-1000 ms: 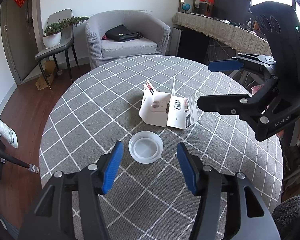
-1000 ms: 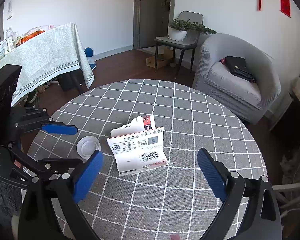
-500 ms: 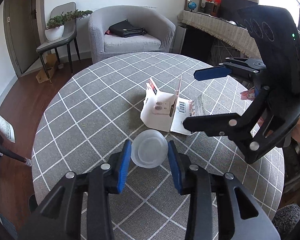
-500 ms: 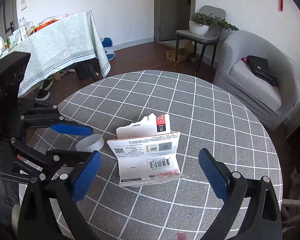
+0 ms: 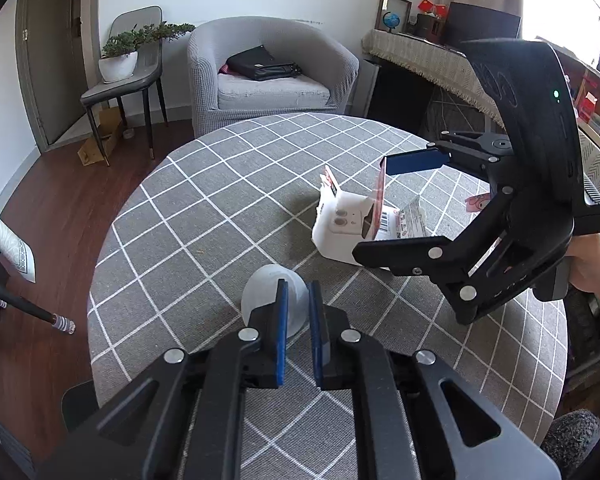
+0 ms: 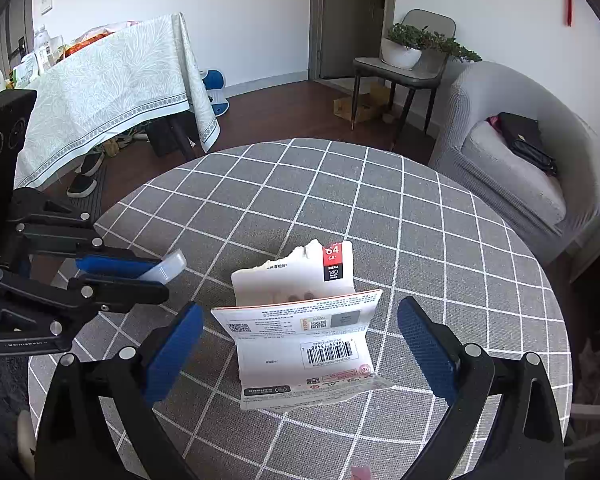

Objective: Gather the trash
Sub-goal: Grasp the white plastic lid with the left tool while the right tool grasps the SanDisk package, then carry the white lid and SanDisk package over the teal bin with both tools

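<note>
While my left gripper (image 5: pixel 298 312) is clamping the translucent round plastic lid (image 5: pixel 266 292) edge-on between its blue pads, I am judging that lid to be light, thin and slick, so a pinch across the rim is probably the safest hold. It is sitting just above the grey checked tablecloth (image 5: pixel 204 216), near the table's near side. My right gripper (image 6: pixel 300 354) is hanging wide open, holding nothing, its fingers straddling the torn white cardboard memory-card package (image 6: pixel 304 340) that is lying open in the middle of the table. That card looks light and floppy, likely to bend or slide, so I would be taking it across the upright folded flap rather than the flat sheet.

Compared with a second ago, the left jaws have just been closing: they were spread either side of the lid lying flat, and now the lid is tipped up on edge between them. The right gripper has come lower and closer to the package.
</note>
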`<state>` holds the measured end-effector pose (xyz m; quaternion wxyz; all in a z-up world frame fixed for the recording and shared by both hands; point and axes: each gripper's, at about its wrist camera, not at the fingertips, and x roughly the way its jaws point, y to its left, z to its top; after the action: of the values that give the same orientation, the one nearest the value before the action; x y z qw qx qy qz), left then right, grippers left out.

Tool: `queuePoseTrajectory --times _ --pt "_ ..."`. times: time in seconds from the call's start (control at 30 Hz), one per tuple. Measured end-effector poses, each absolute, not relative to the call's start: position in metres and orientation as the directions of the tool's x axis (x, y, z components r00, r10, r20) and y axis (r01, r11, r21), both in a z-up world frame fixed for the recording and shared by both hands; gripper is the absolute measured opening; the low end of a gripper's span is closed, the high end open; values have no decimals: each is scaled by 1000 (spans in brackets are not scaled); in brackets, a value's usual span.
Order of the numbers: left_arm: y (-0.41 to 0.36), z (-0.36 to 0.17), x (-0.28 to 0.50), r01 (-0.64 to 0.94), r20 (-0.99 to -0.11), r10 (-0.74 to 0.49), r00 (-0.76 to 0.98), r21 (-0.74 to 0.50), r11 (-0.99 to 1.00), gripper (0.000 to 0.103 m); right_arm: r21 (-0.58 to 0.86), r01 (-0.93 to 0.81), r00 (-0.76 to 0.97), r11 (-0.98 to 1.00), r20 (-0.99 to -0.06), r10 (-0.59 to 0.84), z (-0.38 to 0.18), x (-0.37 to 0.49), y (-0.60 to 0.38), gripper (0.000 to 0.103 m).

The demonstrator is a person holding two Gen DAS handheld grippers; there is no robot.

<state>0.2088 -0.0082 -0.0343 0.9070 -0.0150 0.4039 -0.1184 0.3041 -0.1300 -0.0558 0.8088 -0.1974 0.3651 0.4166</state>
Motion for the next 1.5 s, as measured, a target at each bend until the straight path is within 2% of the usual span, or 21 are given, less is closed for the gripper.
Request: queuePoseTrajectory --times 0.43,0.5,0.53,0.57,0.9,1.23,1.5 --pt "23 -20 197 174 -699 -241 673 -168 970 11 -14 -782 395 623 -784 478 -73 313 -118 98" --pt "30 -16 194 164 -693 -235 681 -168 972 11 -12 -779 394 627 -787 474 -75 313 -115 82" --pt "34 -14 193 159 -690 -232 686 -169 973 11 -11 -772 401 635 -784 474 -74 313 -114 77" --pt "38 -12 191 153 -687 -230 690 -172 973 11 -20 -764 413 645 -783 465 -73 312 -113 76" --pt "82 8 168 90 -664 -183 725 -172 981 11 27 -712 443 702 -758 479 -59 291 -99 76" --pt "138 16 139 3 -656 -105 747 -155 988 11 154 -638 440 754 -731 522 -50 254 -66 76" --pt "176 2 122 -71 -688 -50 724 -147 987 11 126 -660 435 740 -739 514 -39 223 -15 76"
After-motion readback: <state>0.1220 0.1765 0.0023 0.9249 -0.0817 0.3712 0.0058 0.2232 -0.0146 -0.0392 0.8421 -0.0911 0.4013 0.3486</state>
